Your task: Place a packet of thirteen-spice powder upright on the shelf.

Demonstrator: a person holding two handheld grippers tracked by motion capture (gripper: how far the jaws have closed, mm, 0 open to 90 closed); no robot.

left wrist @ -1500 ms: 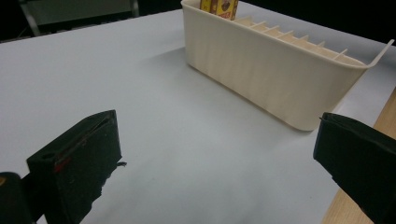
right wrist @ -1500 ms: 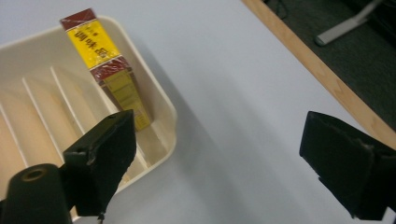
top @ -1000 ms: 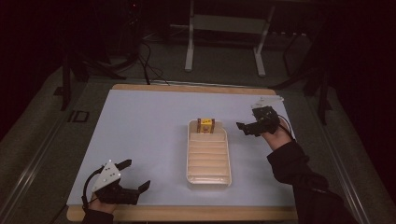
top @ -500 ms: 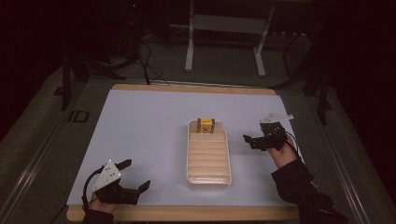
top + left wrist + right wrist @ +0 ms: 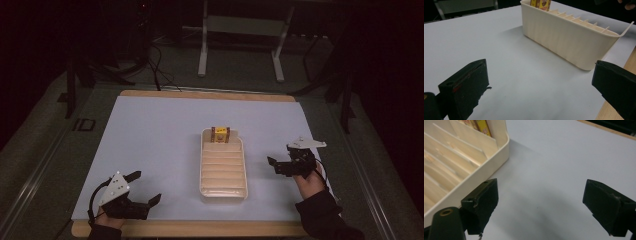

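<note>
Nearest the viewer, at the front left corner of the pale blue-grey table mat [image 5: 150,135], the left hand-held gripper [image 5: 141,187] sits low over the mat with its two black jaws spread wide apart and nothing between them. Across the table, at the right edge of the mat, the right hand-held gripper [image 5: 273,165] is likewise spread wide and empty, its jaws pointing left toward the centre.

Between the two lies a cream plastic rectangular tray divided by thin cross ribs into narrow slots [image 5: 223,192]. Its long axis runs from the person's side toward the far side of the table. In the farthest slot a small yellow and brown box [image 5: 220,134] stands upright against the tray's far end wall; the other slots look empty.

Seen from the right gripper view, the tray's rim [image 5: 469,183] lies just beside that gripper's left jaw, with the box [image 5: 483,126] ahead and to the left. The right gripper is judged nearer the box; the left is well apart from it, the tray's long side [image 5: 564,42] in between.
</note>
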